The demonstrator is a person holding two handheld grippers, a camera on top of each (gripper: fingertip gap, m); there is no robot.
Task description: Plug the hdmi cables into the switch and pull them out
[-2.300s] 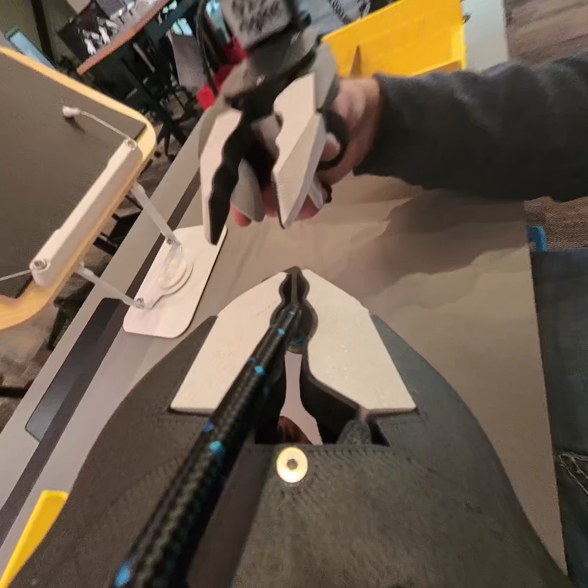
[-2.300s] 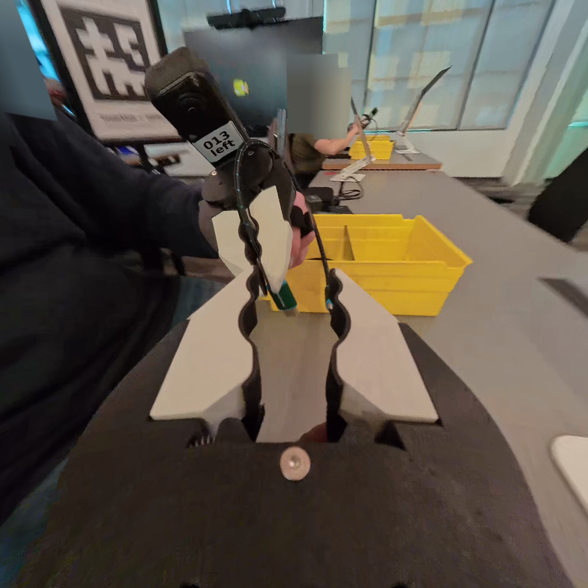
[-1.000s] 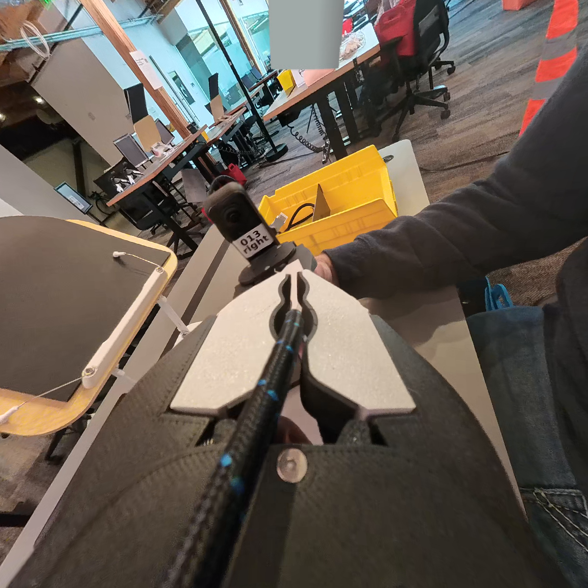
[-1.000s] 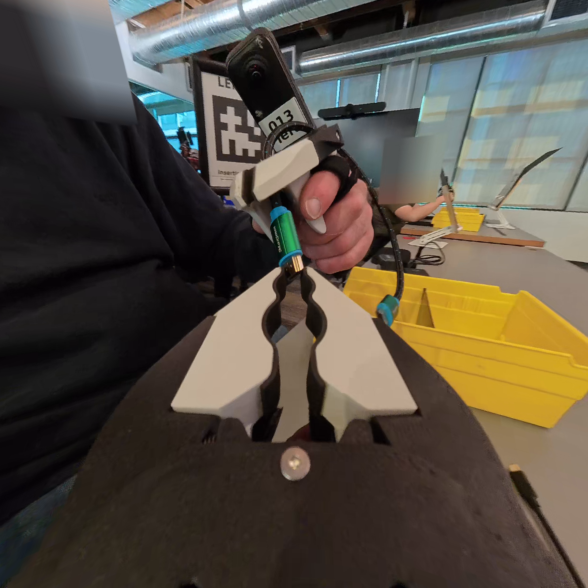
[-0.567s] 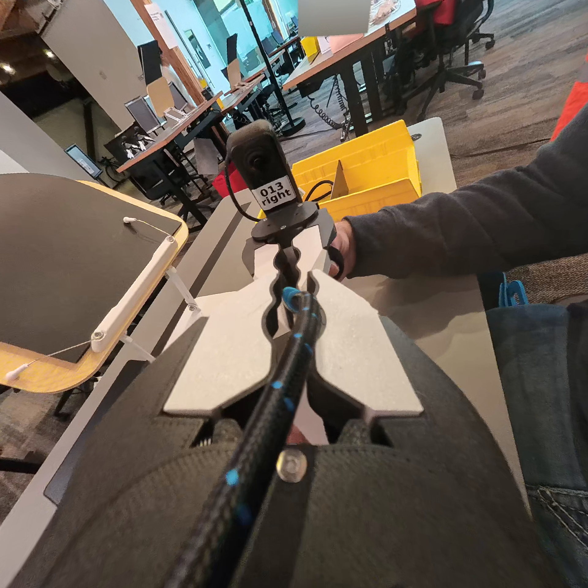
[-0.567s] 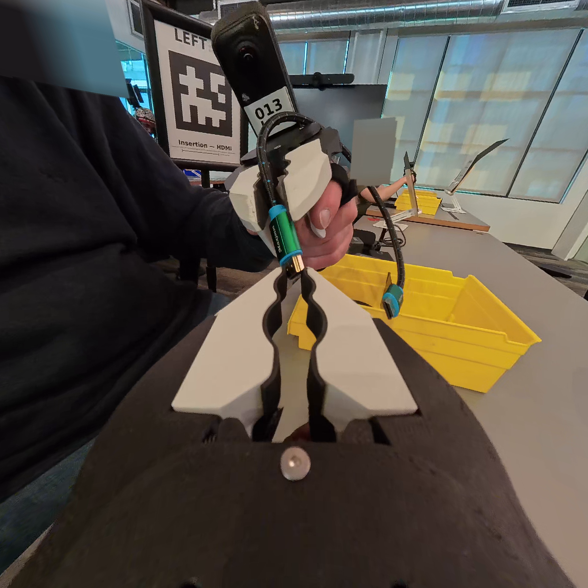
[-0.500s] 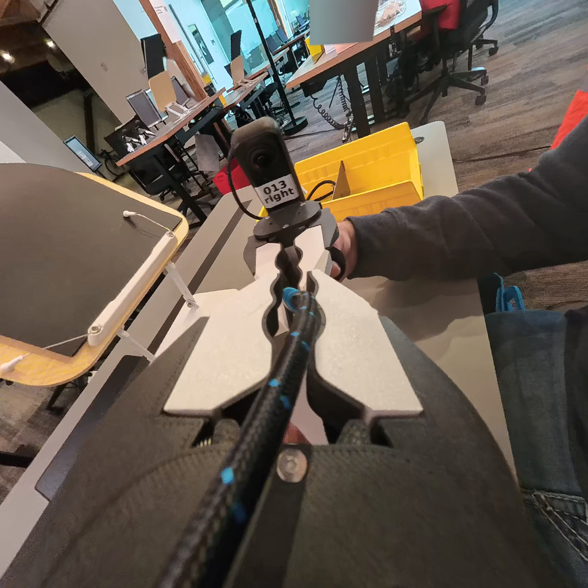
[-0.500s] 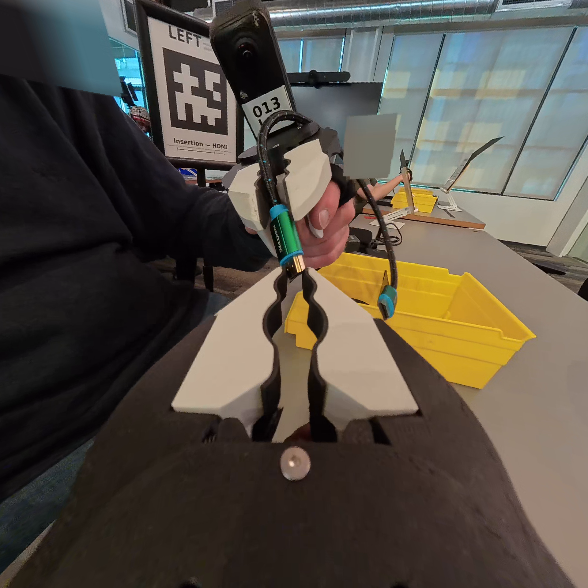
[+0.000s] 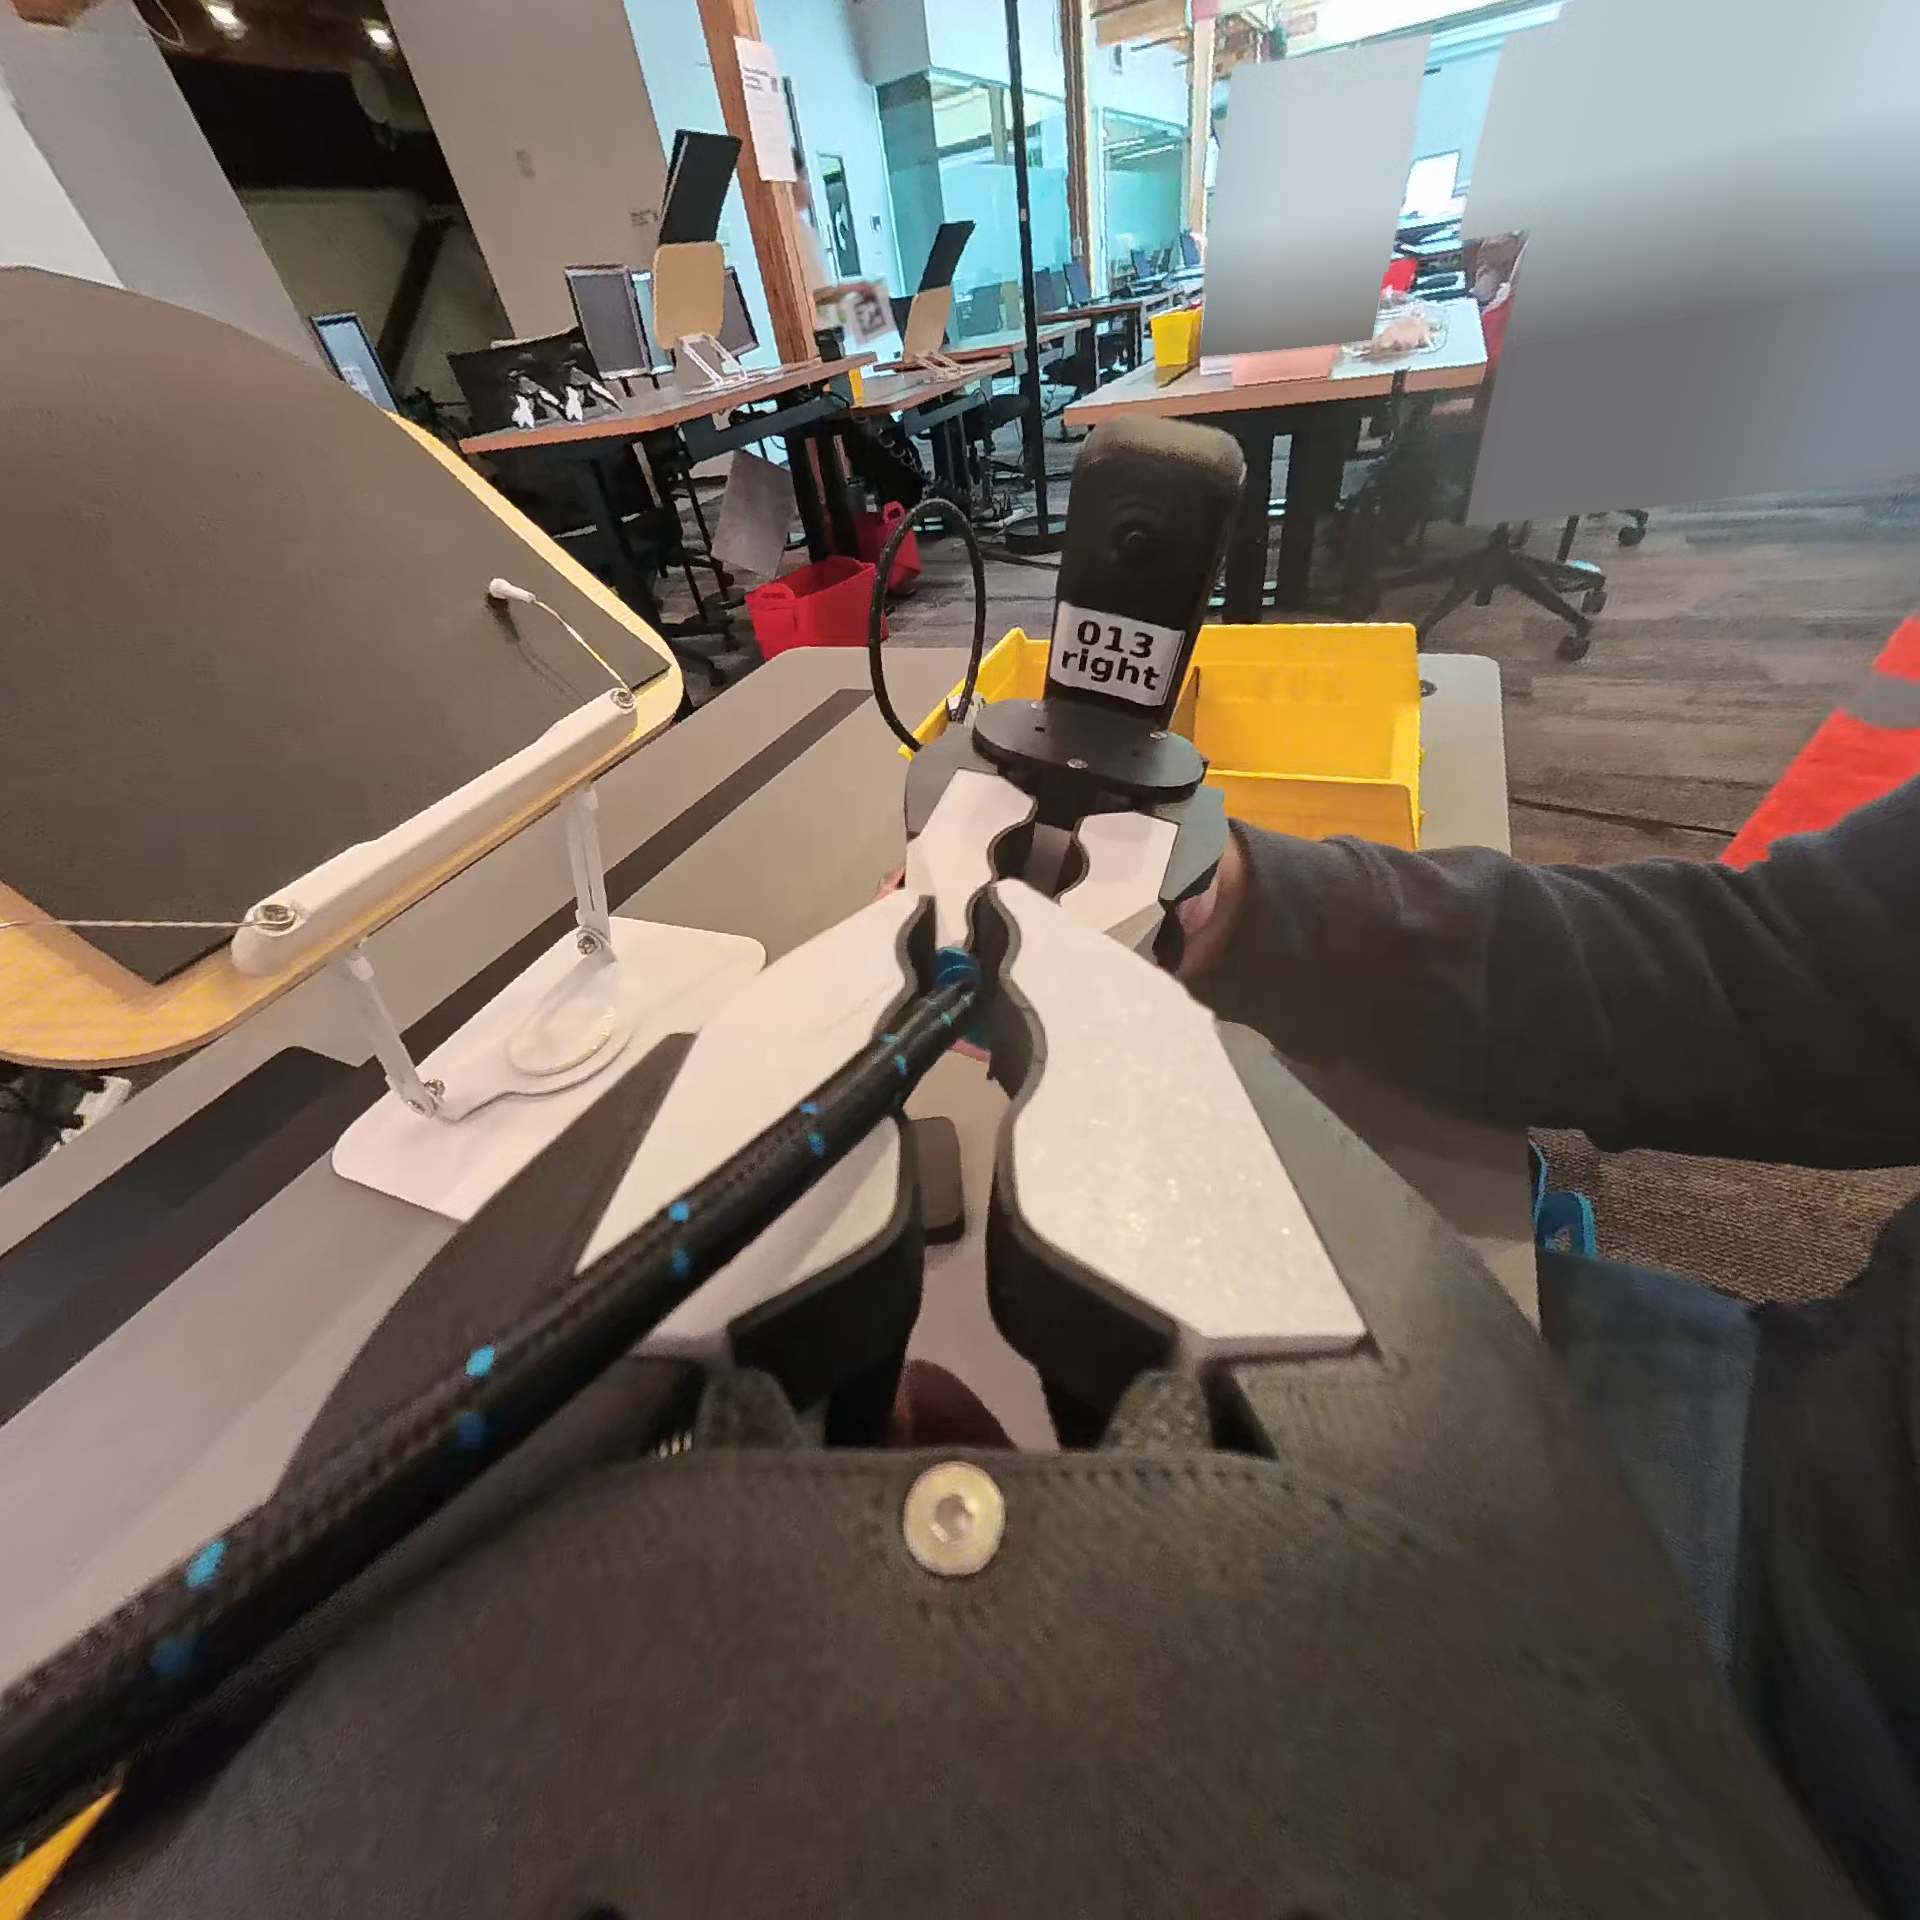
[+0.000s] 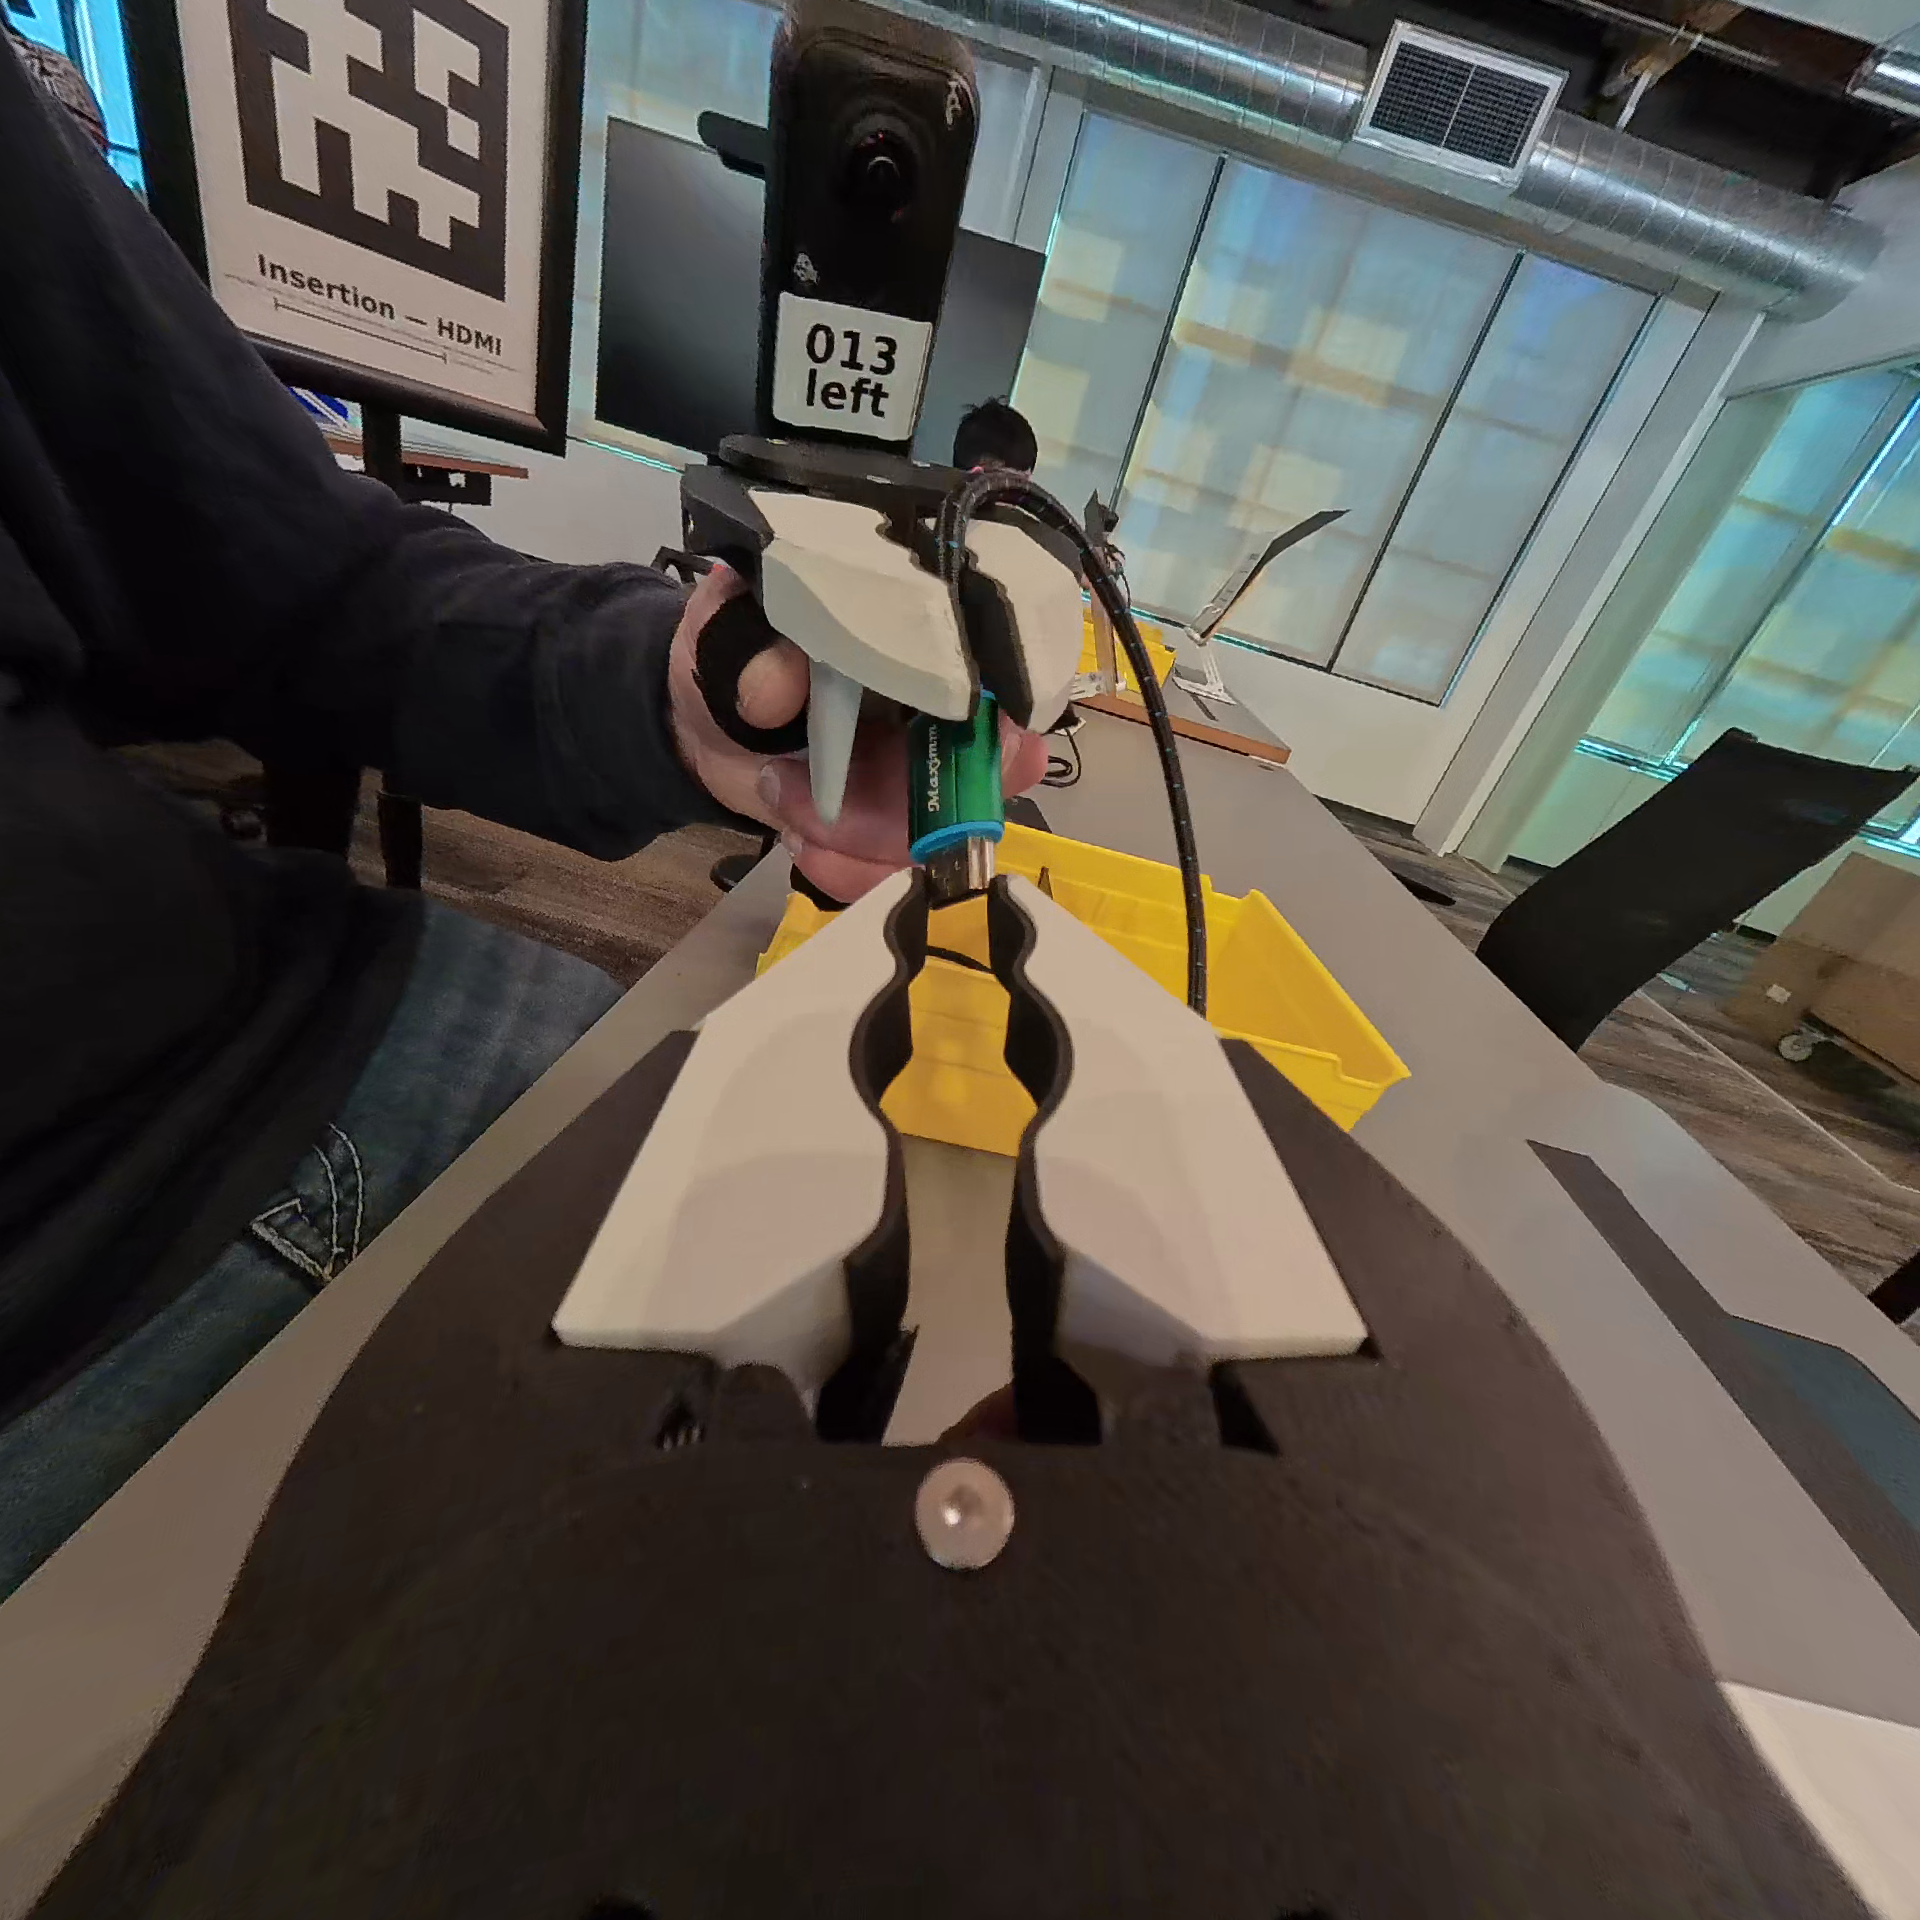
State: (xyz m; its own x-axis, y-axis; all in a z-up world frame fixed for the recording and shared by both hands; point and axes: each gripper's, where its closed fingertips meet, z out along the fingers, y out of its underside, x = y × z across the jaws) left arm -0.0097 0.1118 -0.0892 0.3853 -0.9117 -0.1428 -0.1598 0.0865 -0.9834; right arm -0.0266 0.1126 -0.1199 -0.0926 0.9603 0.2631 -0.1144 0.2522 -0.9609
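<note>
open office: grey worktop (image 10: 1403, 935), desk rows (image 9: 1278, 400), wood-pattern floor (image 9: 1662, 717), tall windows (image 10: 1351, 447), exposed ceiling ducts (image 10: 1683, 177).

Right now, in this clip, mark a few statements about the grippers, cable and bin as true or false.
1. The left gripper holds the cable's green plug. True.
2. The right gripper is shut tight on the plug. False: its jaws stand apart, with the plug's metal tip just between the fingertips.
3. The cable is braided black with blue flecks. True.
4. The yellow bin sits on the floor. False: it rests on the grey table.
5. The plug is seated in the switch. False: it hangs in the air between the two grippers; no switch port shows at its tip.
</note>
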